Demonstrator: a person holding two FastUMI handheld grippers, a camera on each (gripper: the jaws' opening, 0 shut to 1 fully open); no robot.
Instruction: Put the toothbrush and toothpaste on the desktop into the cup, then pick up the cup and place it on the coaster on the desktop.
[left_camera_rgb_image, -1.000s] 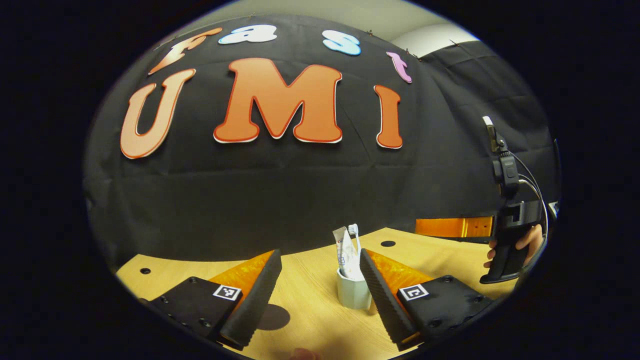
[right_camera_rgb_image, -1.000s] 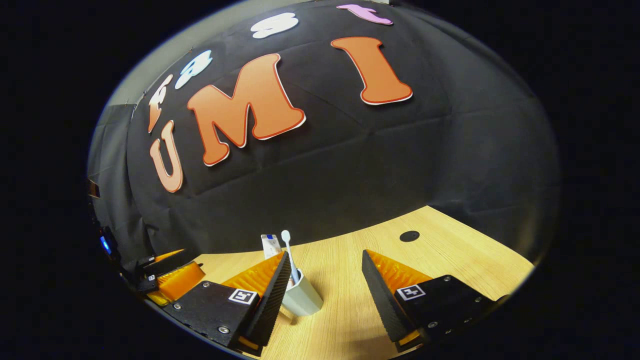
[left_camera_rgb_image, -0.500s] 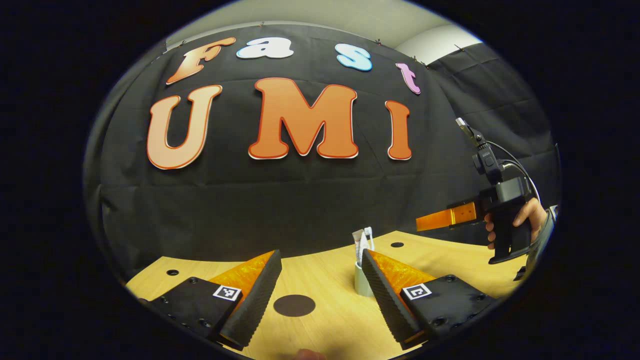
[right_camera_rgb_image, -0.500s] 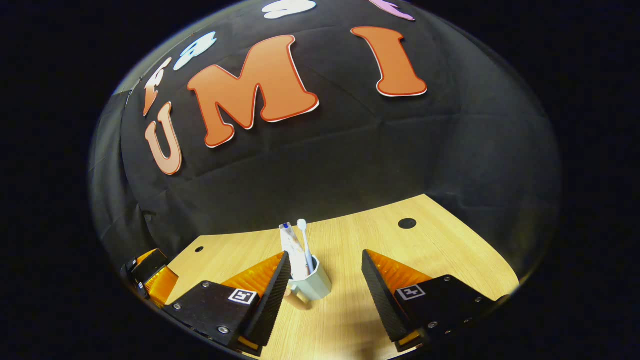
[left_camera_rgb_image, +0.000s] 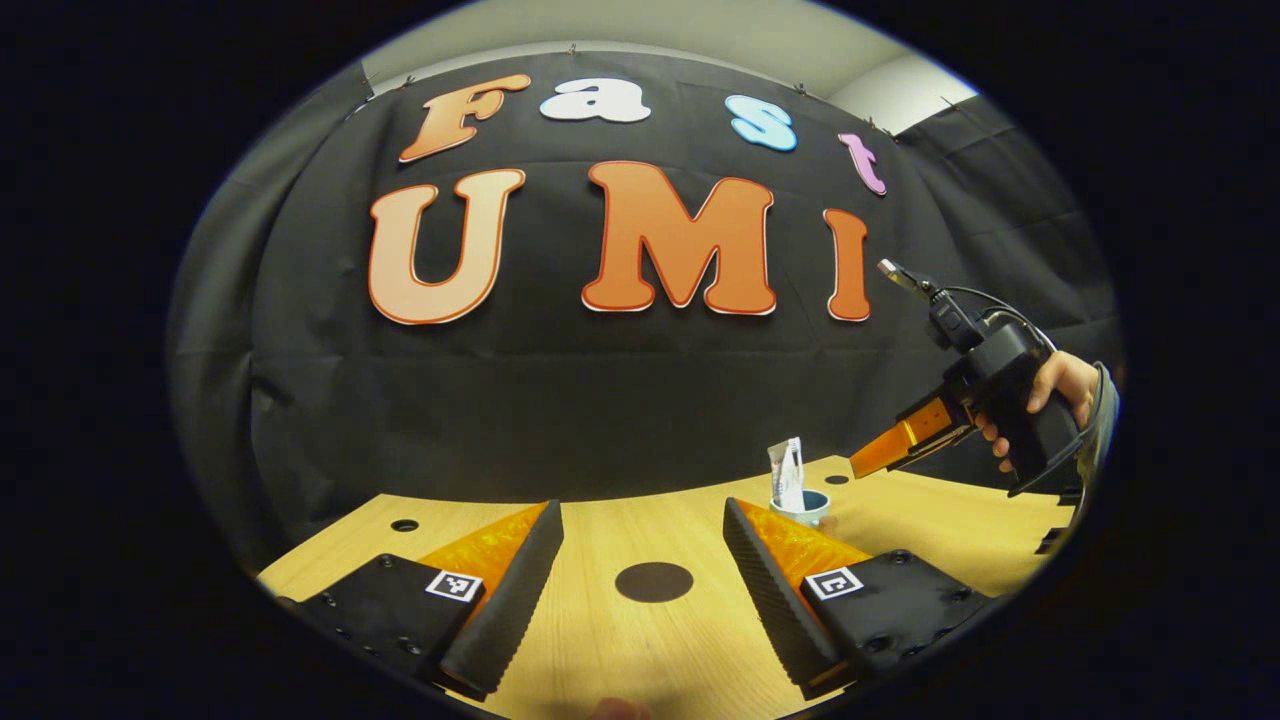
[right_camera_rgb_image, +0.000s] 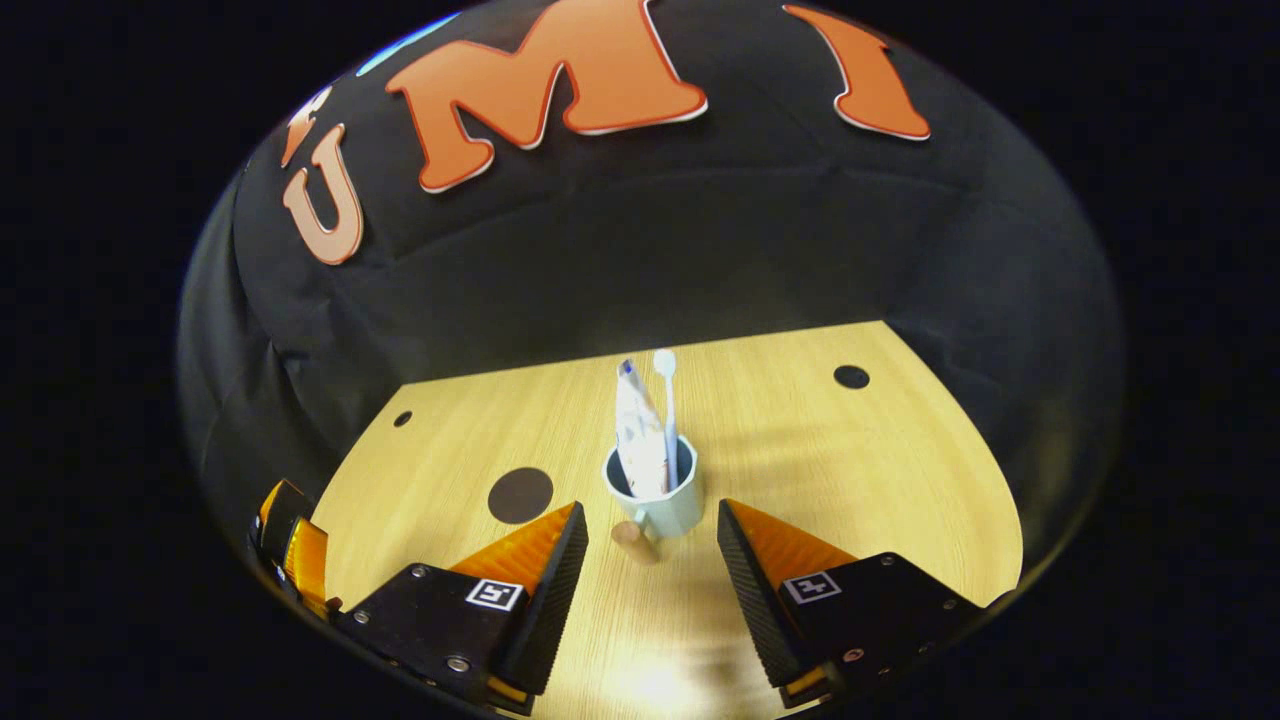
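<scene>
Right gripper view puts your right gripper (right_camera_rgb_image: 650, 570) just short of the cup (right_camera_rgb_image: 655, 497), fingers spread wide with nothing between them; the cup stands upright toward the middle of the desktop (right_camera_rgb_image: 880, 480), with the toothpaste (right_camera_rgb_image: 640, 440) and toothbrush (right_camera_rgb_image: 667, 410) both standing in it and rising well above the rim; the coaster (right_camera_rgb_image: 520, 495), a dark disc, lies flat on the desktop beside the cup on its left, apart from it.

In the left gripper view your left gripper (left_camera_rgb_image: 640, 590) is also wide open and empty, hovering over the near edge of the desktop with the coaster between its fingers' line.

The risks, as I judge them: the contents are tall and lean loosely, so a tilted lift could tip them out; a small knob or handle sticks out of the cup toward your right gripper, so closing on it instead of the wall could spin or topple the cup; a nudge before both fingers bear would slide it; setting down off-centre would leave it rocking on the coaster's edge.
</scene>
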